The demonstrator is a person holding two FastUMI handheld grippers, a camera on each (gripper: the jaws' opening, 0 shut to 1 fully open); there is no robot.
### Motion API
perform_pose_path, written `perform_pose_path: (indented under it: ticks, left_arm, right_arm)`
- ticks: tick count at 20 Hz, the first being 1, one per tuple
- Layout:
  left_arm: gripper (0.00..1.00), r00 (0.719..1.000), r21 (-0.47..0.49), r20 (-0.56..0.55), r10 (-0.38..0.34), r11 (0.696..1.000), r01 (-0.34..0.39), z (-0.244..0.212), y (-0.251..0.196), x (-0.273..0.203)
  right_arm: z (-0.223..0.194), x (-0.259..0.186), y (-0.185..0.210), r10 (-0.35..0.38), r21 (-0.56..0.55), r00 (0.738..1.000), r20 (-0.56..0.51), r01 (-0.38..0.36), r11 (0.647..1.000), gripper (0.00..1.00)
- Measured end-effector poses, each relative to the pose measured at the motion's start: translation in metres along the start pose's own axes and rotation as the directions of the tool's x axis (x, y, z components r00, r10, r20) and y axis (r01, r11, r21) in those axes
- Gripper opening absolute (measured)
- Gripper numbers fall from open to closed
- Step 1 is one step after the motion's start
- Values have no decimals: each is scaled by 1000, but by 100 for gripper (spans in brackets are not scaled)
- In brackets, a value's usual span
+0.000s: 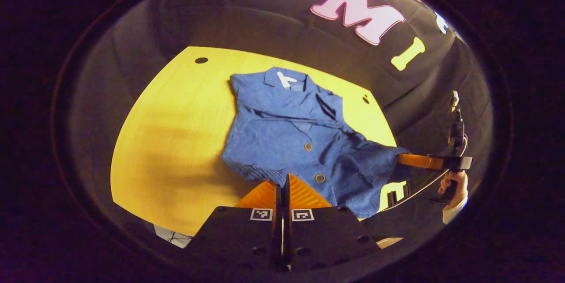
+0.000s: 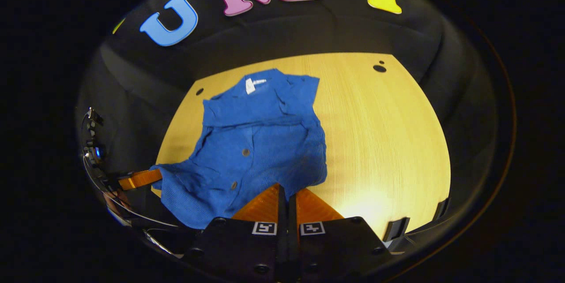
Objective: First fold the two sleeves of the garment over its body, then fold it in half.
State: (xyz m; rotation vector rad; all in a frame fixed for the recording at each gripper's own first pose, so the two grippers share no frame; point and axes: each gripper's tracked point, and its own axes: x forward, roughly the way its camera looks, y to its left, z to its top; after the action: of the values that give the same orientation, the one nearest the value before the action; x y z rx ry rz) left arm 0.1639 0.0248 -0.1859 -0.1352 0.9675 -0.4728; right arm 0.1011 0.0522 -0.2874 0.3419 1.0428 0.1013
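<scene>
A blue button-up shirt lies on the yellow table, collar and white label at the far end. Both sleeves lie folded in over the body. In the left gripper view my left gripper is shut on the near hem. Farther right, my right gripper pinches the other hem corner, which hangs past the table's edge. In the right gripper view the shirt spreads ahead, my right gripper is shut on its hem, and my left gripper holds the corner at the left.
A hand with a white cuff holds the right gripper's handle. The table has small dark holes near its far corners. Bare tabletop stretches beside the shirt. Black booth cloth surrounds the table.
</scene>
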Motion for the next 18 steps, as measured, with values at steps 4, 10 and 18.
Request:
perform_pose_path:
  ticks: [4,10,18]
  left_arm:
    - [0,992,44,125,-2,999,-3,85,13,-10]
    - [0,979,-3,136,154,988,-155,164,58,42]
    - [0,982,-192,-30,187,963,-189,202,97,158]
  right_arm:
    - [74,12,17,-17,-20,996,92,19,1000,5]
    - [204,96,11,-9,36,981,192,2,999,4]
    - [231,262,-35,-18,215,1000,18,14,977,4]
